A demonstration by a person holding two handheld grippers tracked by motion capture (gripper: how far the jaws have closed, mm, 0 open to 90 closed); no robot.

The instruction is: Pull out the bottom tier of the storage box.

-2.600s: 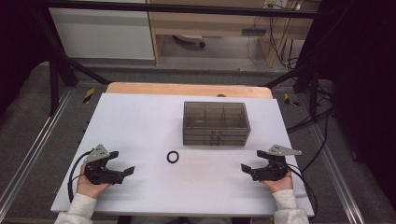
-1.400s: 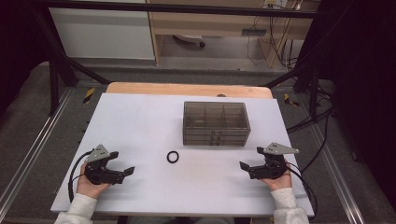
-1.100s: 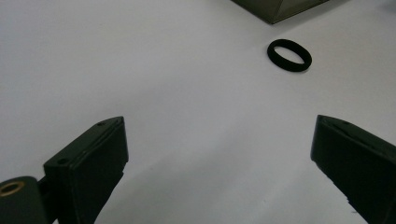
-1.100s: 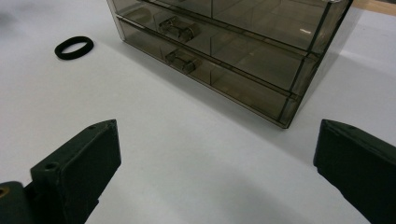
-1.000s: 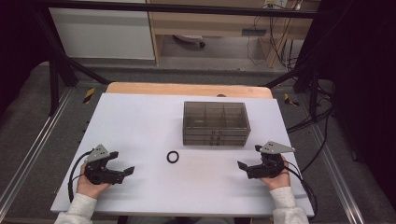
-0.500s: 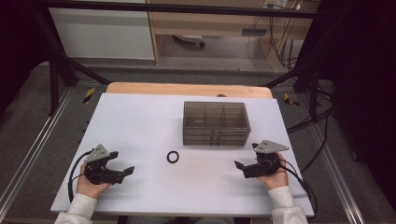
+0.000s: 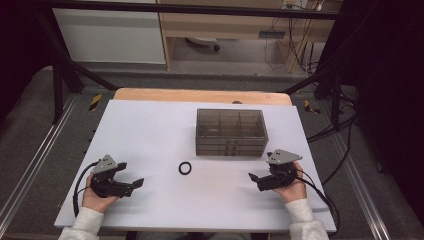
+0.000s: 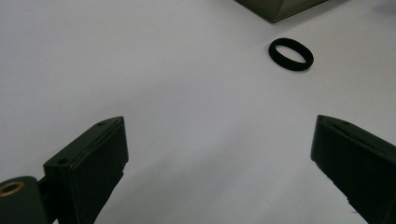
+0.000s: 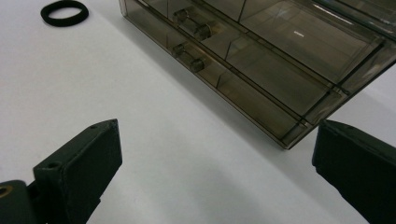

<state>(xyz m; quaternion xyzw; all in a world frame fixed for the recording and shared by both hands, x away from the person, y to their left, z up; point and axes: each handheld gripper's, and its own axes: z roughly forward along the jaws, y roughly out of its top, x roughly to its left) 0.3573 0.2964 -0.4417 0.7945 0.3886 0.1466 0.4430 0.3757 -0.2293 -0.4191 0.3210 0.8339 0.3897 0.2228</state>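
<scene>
A small black ring [image 7: 185,168] lies flat on the white table [image 7: 150,130], near its middle front. Behind it to the right stands a smoky transparent drawer box [image 7: 230,131] with small drawers and knobs facing the front. My left gripper [image 7: 134,183] rests open at the front left, jaws pointing towards the ring [image 8: 291,53], which lies ahead and apart from it. My right gripper [image 7: 256,180] is open at the front right, just in front of the box's right corner [image 9: 280,79]; the ring [image 9: 64,12] lies far off to its left. Neither holds anything.
The white table top ends in a wooden strip [image 7: 200,95] at the back. Black frame posts [image 7: 60,75] and cables [image 7: 340,125] flank the table. Bare surface lies between the two grippers.
My right gripper has slid to the left and slightly forward, closer to the box's front right corner. The left gripper, ring and box have stayed put.
</scene>
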